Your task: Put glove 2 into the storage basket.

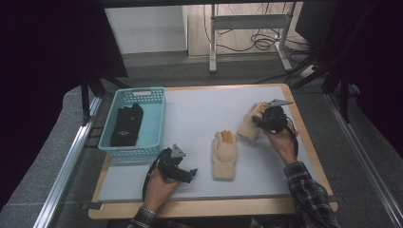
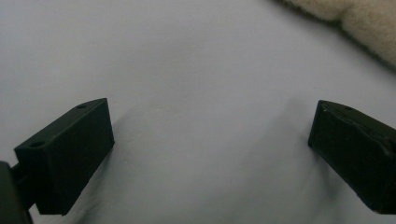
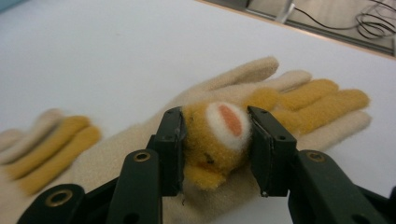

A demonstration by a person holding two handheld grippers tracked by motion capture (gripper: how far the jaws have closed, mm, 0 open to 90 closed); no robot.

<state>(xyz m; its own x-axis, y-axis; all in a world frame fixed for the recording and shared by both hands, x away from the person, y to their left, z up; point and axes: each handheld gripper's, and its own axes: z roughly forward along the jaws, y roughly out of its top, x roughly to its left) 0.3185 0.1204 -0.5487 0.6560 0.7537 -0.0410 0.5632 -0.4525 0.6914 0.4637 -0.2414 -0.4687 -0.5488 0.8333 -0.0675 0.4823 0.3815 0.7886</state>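
Note:
Two cream woolly gloves with orange fingers are on the white mat. One glove (image 1: 223, 154) lies flat in the middle, fingers pointing away. The other glove (image 1: 247, 126) is at the right, and my right gripper (image 1: 260, 121) is shut on it. In the right gripper view the pads (image 3: 170, 144) squeeze an orange plush patch (image 3: 219, 135) on that glove's (image 3: 308, 100) back, with the flat glove (image 3: 46, 140) blurred at the left. My left gripper (image 1: 190, 173) rests near the front edge, left of the flat glove. Its jaws stand open (image 2: 210, 149) over bare mat, with the glove's cuff (image 2: 369, 28) beyond.
A turquoise plastic basket (image 1: 154, 121) stands at the table's left side with dark gloves (image 1: 127, 124) in it. The mat (image 1: 199, 114) covers a wooden tabletop. Metal rails run along both sides, and a frame with cables stands behind the table.

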